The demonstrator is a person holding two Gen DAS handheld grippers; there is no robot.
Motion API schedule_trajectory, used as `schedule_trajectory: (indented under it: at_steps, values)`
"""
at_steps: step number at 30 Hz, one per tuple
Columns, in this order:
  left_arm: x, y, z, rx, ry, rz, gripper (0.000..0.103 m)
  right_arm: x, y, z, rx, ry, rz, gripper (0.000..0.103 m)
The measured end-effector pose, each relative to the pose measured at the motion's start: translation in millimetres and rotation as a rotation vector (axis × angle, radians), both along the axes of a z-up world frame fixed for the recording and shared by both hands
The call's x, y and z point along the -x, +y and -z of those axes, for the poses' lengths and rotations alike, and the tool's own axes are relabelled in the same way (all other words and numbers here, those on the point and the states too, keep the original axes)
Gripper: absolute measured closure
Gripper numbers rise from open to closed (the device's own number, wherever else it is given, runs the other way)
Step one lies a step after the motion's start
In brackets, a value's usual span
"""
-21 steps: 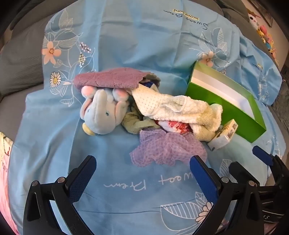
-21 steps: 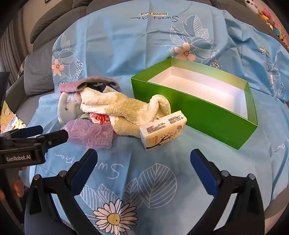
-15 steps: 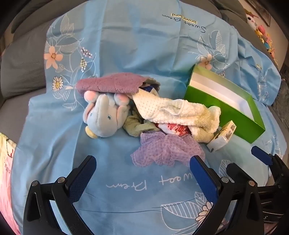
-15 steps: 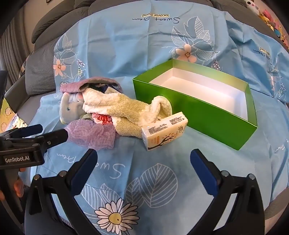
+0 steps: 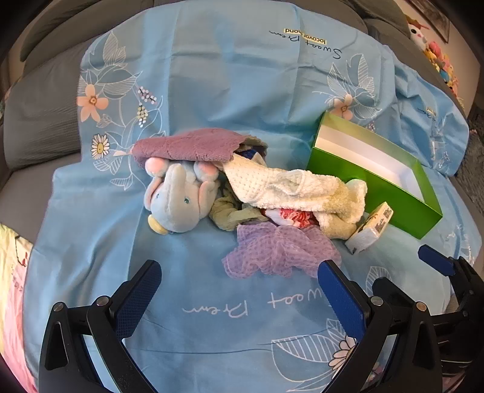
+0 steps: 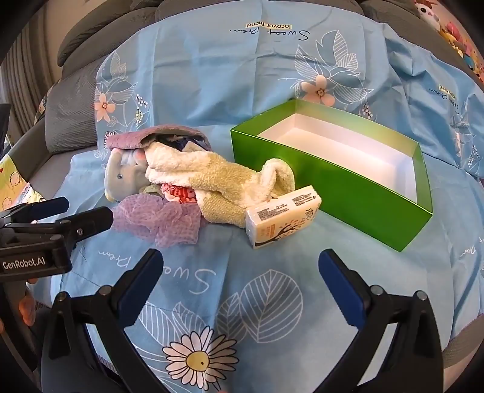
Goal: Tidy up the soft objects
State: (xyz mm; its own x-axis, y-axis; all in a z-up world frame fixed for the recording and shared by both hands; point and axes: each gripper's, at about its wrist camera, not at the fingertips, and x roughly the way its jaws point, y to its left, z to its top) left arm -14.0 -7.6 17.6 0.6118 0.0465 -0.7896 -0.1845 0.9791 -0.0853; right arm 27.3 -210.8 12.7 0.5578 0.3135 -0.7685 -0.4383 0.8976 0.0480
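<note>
Underneath everything, a light blue sheet (image 6: 211, 75) printed with white leaves, pink flowers, daisies and script lettering, creased and draped over a grey sofa (image 5: 39, 121). At the far right corner, a heap of bright stuffed toys (image 5: 438, 57) against a wall, too small to tell apart. Along the left edge, a strip of pale yellow and pink patterned cloth (image 5: 12, 272) beside the sheet.

A home living room, by the look of it: a grey upholstered sofa (image 5: 39, 127) is draped with a light blue flower-printed sheet (image 5: 230, 90), colourful plush toys (image 5: 438, 57) are heaped at the far right, and a framed picture (image 5: 435, 15) hangs on the wall.
</note>
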Motion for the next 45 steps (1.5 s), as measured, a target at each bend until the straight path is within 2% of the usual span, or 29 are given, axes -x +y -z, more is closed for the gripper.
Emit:
schedule_trajectory:
  at_steps: [14, 21, 41, 45]
  values:
    - [1.0, 0.7, -0.3, 0.023, -0.015, 0.02, 0.0, 2.9, 2.2, -0.9, -0.009, -0.005, 0.002, 0.0]
    - [1.1, -0.3, 0.6, 0.06, -0.017, 0.036, 0.0, 4.2, 2.7, -1.5, -0.016, -0.005, -0.009, 0.0]
    - [-1.0, -3.0, 2.7, 0.077, -0.019, 0.058, 0.0, 5.4, 6.4, 0.6, -0.014, 0.0, -0.016, 0.0]
    - [-2.5, -0.6, 5.2, 0.12, -0.018, 0.079, 0.0, 5.3, 6.6, 1.5, -0.025, 0.004, -0.023, 0.0]
